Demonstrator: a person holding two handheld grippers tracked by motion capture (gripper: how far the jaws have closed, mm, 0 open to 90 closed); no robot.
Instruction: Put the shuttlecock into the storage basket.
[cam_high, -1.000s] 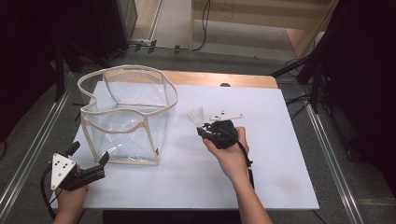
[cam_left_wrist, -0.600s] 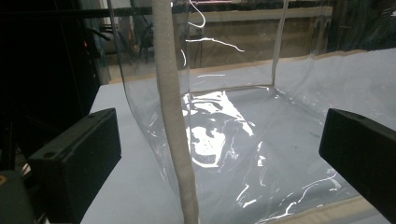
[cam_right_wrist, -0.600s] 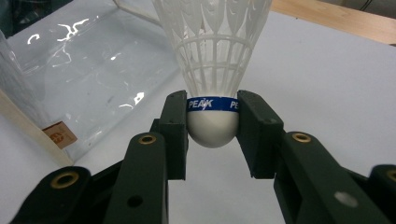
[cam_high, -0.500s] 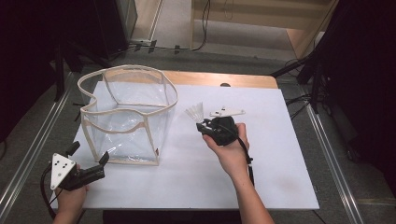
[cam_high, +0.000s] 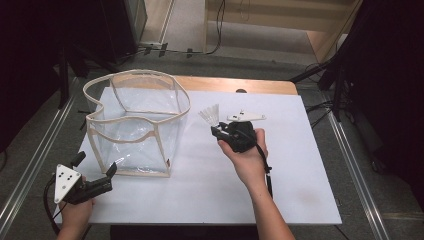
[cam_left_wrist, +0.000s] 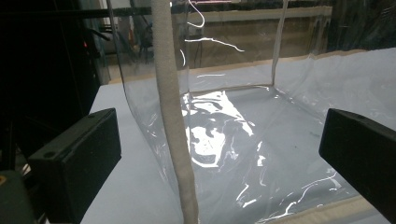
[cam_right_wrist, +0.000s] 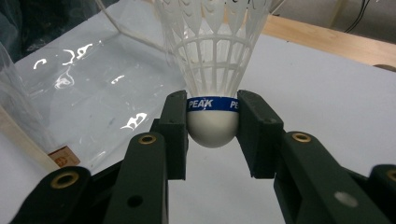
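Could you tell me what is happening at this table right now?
A person works with a gripper in each hand. The right gripper is shut on the white cork of a shuttlecock, held above the table just beside a clear bag that stands open. The left gripper waits open at the bag's near corner, its jaws on either side of the corner seam without touching it. The shuttlecock is not yet in the bag.

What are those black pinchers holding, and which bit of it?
The right gripper holds a white shuttlecock by its round cork base. The left gripper holds nothing.
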